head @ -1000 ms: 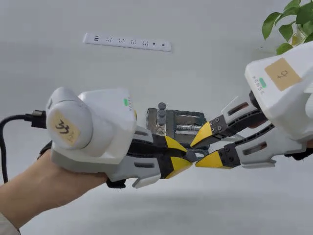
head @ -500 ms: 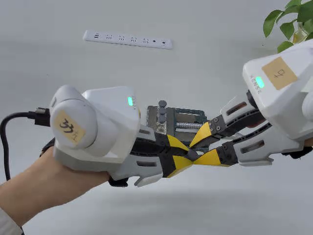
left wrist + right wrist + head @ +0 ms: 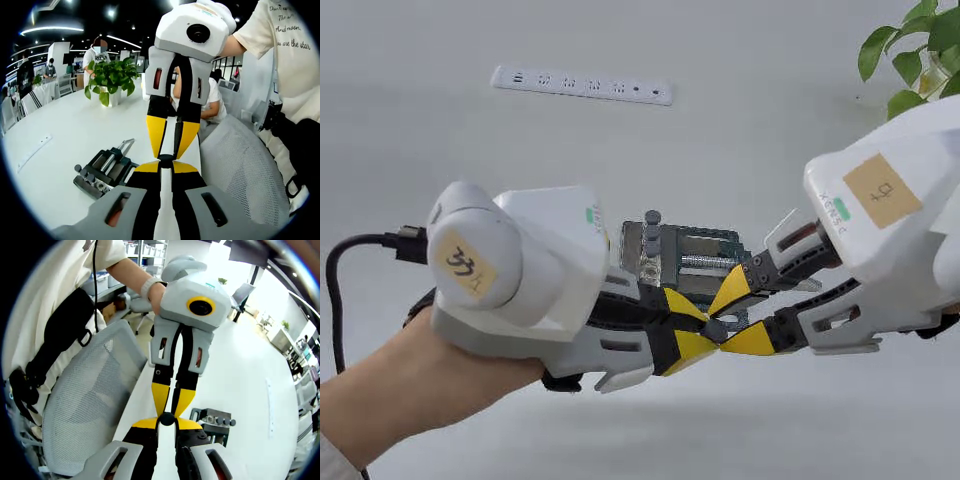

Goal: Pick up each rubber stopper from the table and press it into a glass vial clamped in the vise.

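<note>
Handover in front of the vise: left gripper clenches the rubber stopper; right gripper meets it (grip unclear) — early release would likely drop it short of the vise.

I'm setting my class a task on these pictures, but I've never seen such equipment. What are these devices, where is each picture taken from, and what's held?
A person holds two hand-held grippers; there is no robot arm. The head view looks down from a headset; each gripper view looks along that gripper's own fingers. The left gripper and right gripper meet tip to tip, both closed on one dark rubber stopper. On the white table are a vise clamping vials and a power strip.
</note>
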Available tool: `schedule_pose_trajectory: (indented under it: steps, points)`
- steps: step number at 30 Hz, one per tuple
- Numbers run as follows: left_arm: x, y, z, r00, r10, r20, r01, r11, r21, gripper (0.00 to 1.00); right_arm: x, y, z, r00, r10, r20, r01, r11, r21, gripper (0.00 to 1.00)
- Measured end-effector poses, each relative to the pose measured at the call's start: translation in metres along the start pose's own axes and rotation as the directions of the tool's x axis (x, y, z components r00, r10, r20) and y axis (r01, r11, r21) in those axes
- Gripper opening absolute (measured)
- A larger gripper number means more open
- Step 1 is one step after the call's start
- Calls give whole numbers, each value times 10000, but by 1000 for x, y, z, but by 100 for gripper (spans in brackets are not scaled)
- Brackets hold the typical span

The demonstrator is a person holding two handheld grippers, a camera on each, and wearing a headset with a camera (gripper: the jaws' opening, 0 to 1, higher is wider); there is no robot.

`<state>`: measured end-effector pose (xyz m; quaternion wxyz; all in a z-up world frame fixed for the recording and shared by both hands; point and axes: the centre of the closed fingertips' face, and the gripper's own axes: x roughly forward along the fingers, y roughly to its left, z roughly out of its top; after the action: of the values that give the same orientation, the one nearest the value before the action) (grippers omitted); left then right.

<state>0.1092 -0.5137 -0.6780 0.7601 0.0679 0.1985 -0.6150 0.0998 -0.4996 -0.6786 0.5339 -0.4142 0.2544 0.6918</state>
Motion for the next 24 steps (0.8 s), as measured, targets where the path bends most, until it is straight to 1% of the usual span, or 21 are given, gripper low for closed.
schedule_pose_trajectory:
  steps: [5,9,14,16,19,21,24]
  points:
    - [0,-1,-1,10000,-13,-18,13,10000,86,3,1,0,-1,9999,133,-38,-133,9999,54,7]
    - [2,-1,-2,10000,-39,-51,40,9998,211,3,1,0,-2,9995,311,-99,-307,9990,324,7]
    - [3,0,-3,9999,9,-143,-4,9993,383,3,1,0,-3,9992,362,-141,-354,9978,566,7]
    - [3,-1,-4,9999,-6,-167,12,9993,372,3,2,0,-3,9989,458,-132,-445,9955,836,7]
    - [3,-1,-4,9999,28,-130,-25,9998,212,3,2,0,-3,9988,472,-123,-458,9943,966,6]
    - [3,0,-5,9999,116,-119,-114,9997,229,3,3,0,-4,9989,440,-150,-424,9949,912,6]
    - [4,-1,-6,9998,122,-149,-119,9998,149,3,4,1,-5,9983,547,-209,-525,9944,912,6]
